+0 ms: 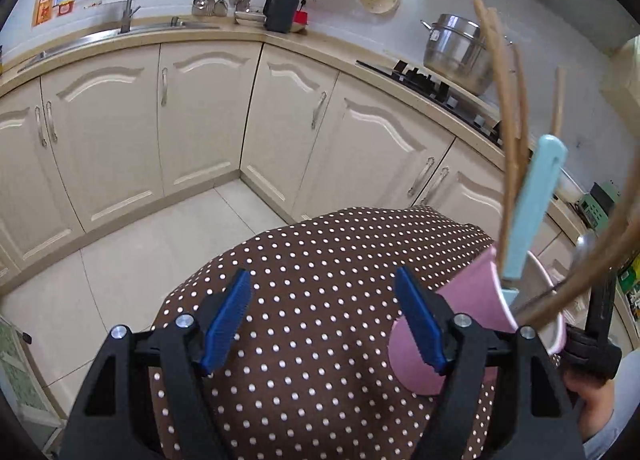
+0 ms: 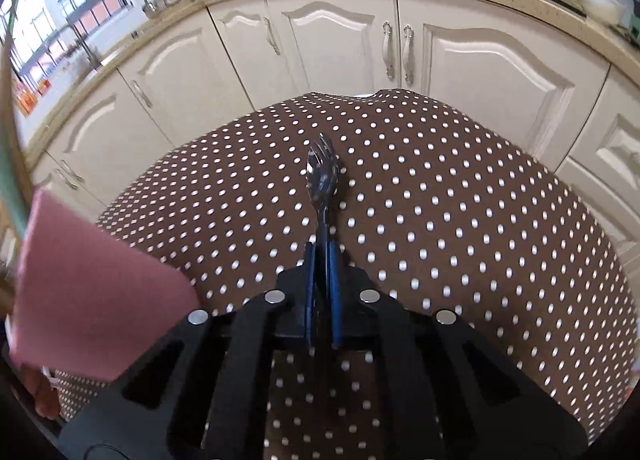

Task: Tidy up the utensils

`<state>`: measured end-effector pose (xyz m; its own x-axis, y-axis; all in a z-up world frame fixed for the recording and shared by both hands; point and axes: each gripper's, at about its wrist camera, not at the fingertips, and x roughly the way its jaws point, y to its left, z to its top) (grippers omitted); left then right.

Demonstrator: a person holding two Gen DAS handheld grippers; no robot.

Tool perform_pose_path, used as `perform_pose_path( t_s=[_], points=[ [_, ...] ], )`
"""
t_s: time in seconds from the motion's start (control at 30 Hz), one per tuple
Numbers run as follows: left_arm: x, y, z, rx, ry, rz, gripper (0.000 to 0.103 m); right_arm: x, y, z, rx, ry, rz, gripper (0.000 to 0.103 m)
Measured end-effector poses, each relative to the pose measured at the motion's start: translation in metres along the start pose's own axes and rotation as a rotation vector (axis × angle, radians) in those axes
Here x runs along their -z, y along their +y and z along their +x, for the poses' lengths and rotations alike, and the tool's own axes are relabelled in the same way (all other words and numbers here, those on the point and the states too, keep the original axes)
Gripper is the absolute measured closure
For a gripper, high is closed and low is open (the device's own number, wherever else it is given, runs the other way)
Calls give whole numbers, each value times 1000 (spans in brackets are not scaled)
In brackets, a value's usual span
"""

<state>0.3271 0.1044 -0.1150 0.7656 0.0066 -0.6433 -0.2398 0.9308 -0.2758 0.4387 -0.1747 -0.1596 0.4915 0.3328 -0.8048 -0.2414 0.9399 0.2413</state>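
Right now the pink cup (image 1: 472, 300) stands on the brown dotted tablecloth (image 1: 312, 300), just to the right of my left gripper (image 1: 324, 320) and touching its right pad's outer side as far as I can tell. Inside it a light-blue handled utensil (image 1: 532, 212) stands up, several wooden chopsticks (image 1: 508, 100) lean out past the rim, and a metal spoon handle (image 1: 584, 248) shows at the far right edge. My left fingers are spread wide with only tablecloth between them.

My right gripper (image 2: 322, 260) is clamped tight on the handle of a metal fork (image 2: 322, 172). Its steel is shiny and dark with reflections, and the short tines point away from me over the middle of the cloth. The handle vanishes between my blue pads (image 2: 334, 280). From this side the cup sits near my left, blurred.

On the far counter a steel pot (image 1: 456, 48) sits on the stove and a black jug (image 1: 280, 10) stands in the corner. A sticker on the pot and orange papers by the window carry marks too small to read.
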Motion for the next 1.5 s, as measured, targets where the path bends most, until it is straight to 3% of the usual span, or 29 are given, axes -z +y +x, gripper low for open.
perform_pose_path(
  t_s=[0.27,0.47,0.53,0.67,0.83,1.07,1.5],
  points=[
    [10,-4,-40,4,-55,7,30,32,-23,-60,-101,-193,98,98],
    [10,-10,-71,25,-132,18,30,51,-17,-152,-168,-544,137,98],
    [10,-13,-79,34,-159,23,30,55,1,-181,-240,-649,99,98],
    [7,-17,-85,43,-181,35,30,53,39,-192,-349,-705,27,98],
    [2,-15,-84,55,-179,39,30,48,75,-183,-382,-750,-39,98],
    [-8,-9,-70,76,-170,32,30,40,110,-152,-354,-791,-126,98],
    [-15,-11,-49,106,-151,34,30,35,112,-111,-337,-772,-197,98]
  ],
)
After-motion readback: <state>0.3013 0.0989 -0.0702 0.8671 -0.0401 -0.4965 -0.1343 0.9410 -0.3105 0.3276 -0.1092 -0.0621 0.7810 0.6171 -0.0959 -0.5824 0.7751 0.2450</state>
